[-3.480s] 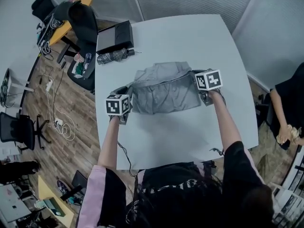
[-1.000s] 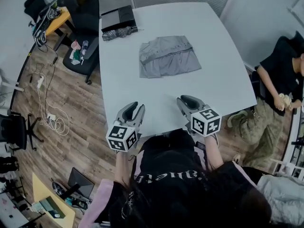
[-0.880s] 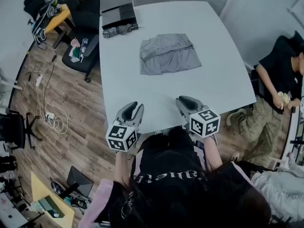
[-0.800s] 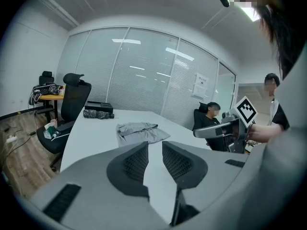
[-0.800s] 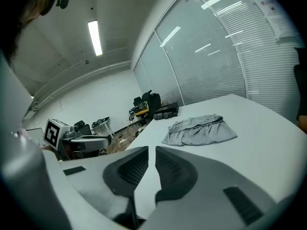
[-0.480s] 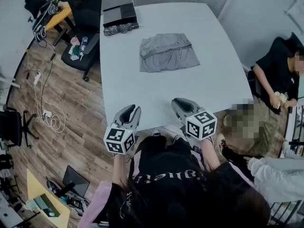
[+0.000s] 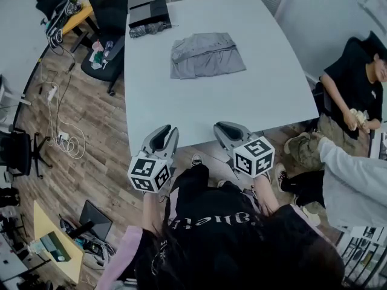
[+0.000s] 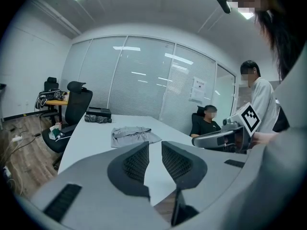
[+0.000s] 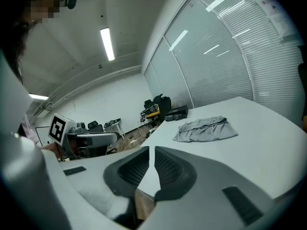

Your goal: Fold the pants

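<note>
My left gripper (image 7: 164, 132) and right gripper (image 7: 221, 127) are pale grey, and my pads (image 8: 136, 163) are black and ribbed. Each cube (image 7: 148, 174) wears black-and-white square markers. The pants (image 7: 202, 54) are grey on a white table (image 7: 199, 107). The floor (image 7: 78, 119) is brown wood planks. The chair (image 7: 110, 2) and box (image 7: 150, 12) are black. My sleeve (image 7: 121, 258) is pink.

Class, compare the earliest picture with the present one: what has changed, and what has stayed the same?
The left gripper and right gripper left the pants and drew back to the near edge of the table. Their jaws have just been closing, with nothing between them. The pants stay folded on the table.
</note>
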Available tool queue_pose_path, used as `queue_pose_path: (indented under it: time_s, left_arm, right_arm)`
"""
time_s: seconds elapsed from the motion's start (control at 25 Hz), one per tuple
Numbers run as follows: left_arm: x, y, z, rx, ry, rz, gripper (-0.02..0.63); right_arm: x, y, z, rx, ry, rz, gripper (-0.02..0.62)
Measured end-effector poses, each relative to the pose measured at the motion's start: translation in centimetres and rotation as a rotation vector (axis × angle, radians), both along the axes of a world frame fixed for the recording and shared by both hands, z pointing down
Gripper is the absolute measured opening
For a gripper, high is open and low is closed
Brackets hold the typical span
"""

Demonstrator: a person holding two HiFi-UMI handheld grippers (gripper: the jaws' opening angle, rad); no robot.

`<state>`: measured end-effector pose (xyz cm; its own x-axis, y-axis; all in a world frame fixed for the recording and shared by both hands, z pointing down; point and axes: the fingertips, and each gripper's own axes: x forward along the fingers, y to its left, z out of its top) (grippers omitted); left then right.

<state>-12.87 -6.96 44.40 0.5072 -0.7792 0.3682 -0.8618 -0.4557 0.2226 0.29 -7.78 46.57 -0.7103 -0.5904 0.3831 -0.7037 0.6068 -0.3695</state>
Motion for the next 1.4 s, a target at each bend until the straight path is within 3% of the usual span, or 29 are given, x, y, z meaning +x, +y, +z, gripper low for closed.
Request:
queue_pose_path:
  time_s: [0.32, 0.8, 1.4]
  left_arm:
    - [4.4, 7.7, -1.6, 0.039, 0.043, -0.068, 0.098]
    - [8.4, 19.2, -1.2, 0.045, 0.050, -0.135, 0.098]
    - [8.8, 23.8, -1.5, 0.074, 0.036, -0.179, 0.098]
  right_arm:
    - [3.4, 7.2, -1.3, 0.051, -0.017, -0.068, 0.043]
    - [4.8, 18.0, -2.3, 0.102, -0.026, -0.200, 0.040]
    - [3.7, 22.1, -3.4, 0.172, -0.023, -0.295, 0.032]
